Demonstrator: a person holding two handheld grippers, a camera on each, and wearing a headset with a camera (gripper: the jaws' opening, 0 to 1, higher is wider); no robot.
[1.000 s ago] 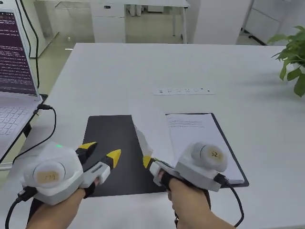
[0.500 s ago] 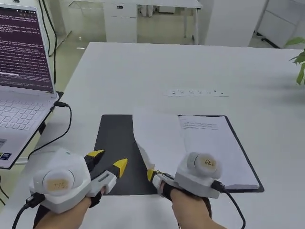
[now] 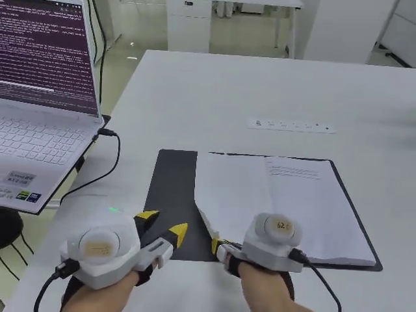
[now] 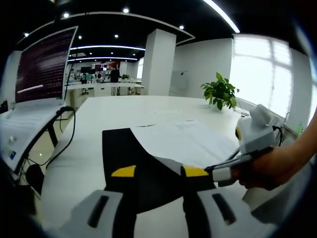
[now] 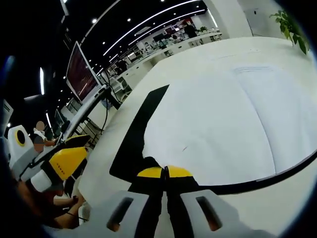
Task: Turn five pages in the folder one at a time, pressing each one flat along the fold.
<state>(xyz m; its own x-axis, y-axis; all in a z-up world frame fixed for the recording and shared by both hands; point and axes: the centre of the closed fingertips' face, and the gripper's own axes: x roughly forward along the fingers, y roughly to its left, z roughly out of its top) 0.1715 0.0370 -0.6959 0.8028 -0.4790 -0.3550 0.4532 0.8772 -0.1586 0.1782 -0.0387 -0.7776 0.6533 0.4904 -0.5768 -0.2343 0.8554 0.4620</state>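
Note:
A black folder (image 3: 170, 195) lies open on the white table, its right half stacked with white sheets (image 3: 318, 201). One white page (image 3: 231, 192) is lifted and curves leftward over the fold. My right gripper (image 3: 215, 245) is shut on this page's near left corner; in the right gripper view its yellow tips (image 5: 165, 172) meet on the page (image 5: 208, 129). My left gripper (image 3: 162, 222) hovers open over the folder's near left edge, empty. In the left gripper view it (image 4: 159, 171) faces the black cover (image 4: 124, 148) and the right gripper (image 4: 250, 144).
An open laptop (image 3: 39, 97) stands at the left table edge, its cable (image 3: 97, 175) trailing toward the folder. A white power strip (image 3: 292, 125) lies beyond the folder. A potted plant (image 4: 220, 94) sits far off on the table.
The head view has swung left, bringing the laptop in. The right gripper still holds the page corner and has carried it slightly left over the black cover. The left gripper stays open.

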